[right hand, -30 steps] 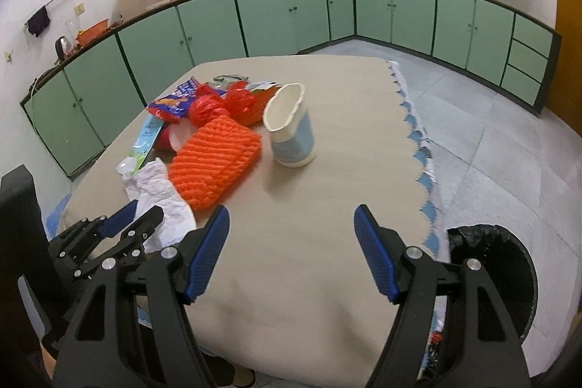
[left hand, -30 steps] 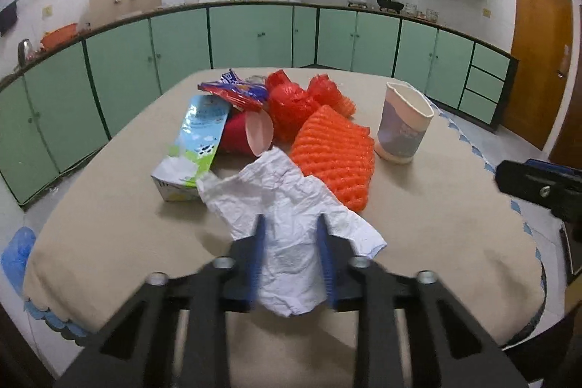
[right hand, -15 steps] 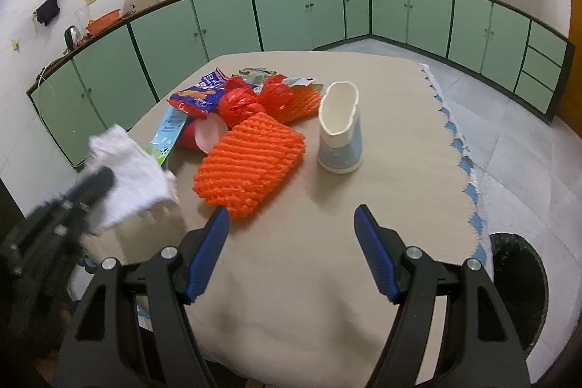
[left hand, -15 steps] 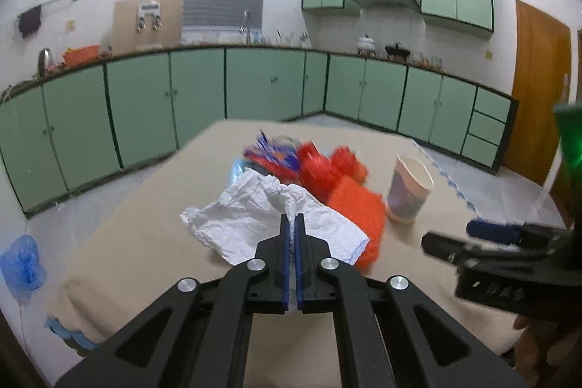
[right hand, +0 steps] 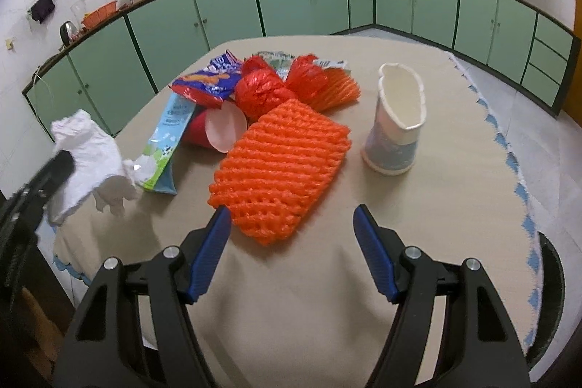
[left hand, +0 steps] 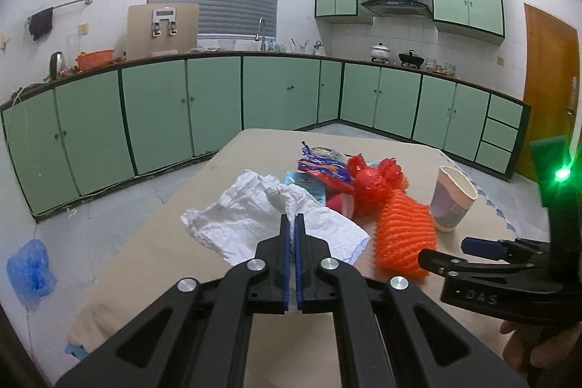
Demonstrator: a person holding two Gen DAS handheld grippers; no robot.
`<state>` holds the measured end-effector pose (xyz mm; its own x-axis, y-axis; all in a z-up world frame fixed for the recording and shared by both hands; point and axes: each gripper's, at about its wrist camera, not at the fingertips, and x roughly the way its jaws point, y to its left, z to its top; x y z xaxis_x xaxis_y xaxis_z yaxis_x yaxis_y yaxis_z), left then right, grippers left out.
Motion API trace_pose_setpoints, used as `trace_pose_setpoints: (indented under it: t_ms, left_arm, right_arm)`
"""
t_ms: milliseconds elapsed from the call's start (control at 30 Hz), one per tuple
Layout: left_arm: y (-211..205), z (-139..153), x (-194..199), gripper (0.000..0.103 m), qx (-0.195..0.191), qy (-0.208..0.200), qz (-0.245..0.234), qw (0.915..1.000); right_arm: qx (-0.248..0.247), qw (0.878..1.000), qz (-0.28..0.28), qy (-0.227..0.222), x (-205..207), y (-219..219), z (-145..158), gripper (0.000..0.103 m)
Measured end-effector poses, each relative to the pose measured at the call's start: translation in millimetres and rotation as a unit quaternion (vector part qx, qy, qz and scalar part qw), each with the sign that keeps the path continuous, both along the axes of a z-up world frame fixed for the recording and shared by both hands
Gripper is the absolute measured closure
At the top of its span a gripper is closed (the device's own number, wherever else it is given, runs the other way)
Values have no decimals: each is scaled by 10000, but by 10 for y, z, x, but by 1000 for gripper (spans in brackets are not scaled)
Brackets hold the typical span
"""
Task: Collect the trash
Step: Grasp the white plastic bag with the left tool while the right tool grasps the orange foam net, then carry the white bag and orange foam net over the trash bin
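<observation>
Over on the far left: left gripper (left hand: 290, 224) clamped tight on a crumpled white tissue (left hand: 262, 217), blue pads basically together with just the paper pinched between them. Tissue hanging off the tips, up off the table (right hand: 327, 279) and out past its left edge in the right wrist view. Bottom part of the tissue hidden behind the jaws from the left camera.

Next along, ahead and left of the right jaws: a flattened milk carton (right hand: 169, 140) with a cow print and some lettering too small to read. Red cup (right hand: 218, 130) lying on its side just beside it, mostly tucked under the pile. Blue and orange snack bag (right hand: 211, 80) on top, with white brand letters, warped and not readable. Red plastic bags (right hand: 265, 90) bunched in the middle, some more wrappers behind them that can't be made out.

Straight ahead of the right gripper (right hand: 293, 224): orange foam net (right hand: 280, 166), near corner just reaching in between the tips, not touched. Jaws wide apart, nothing in them.

Ahead and right of them: dented paper cup (right hand: 394, 130), upright, apart from the pile, print on it too blurry to read.

Far right: black bin (right hand: 553, 282) beyond the table edge, cut off by the frame. "DAS" embossed on the right gripper's body in the left view.
</observation>
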<state>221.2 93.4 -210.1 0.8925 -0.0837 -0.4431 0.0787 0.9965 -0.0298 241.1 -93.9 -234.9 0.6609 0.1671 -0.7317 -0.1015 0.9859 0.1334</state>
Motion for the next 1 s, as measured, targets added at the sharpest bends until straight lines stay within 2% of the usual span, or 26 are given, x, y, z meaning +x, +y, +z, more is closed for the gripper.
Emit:
trace_pose_setpoints:
  t_ms: [133,200,300,400,1000]
  left_arm:
    - [94,1,33,101,-71,18,66,10000]
    - [126,-2,39,101,-95,26,84,9999]
    - [142,-16,36,101,-94,35,77,9999]
    - [140,-14,25,101,-103,38,71,9999]
    - [-111,152,-173,101,1,-86,-166,9998]
  right_arm:
    - [-19,9999,-19,141,100,63,-122,37]
    - [-2,9997,51,223,139,101,-174,46]
    - [23,9994,213,275,141,149,-207,73]
    - [5,9994,279,218,94,158,-161,80]
    - [127,9987,407,-282,-395,-124,383,84]
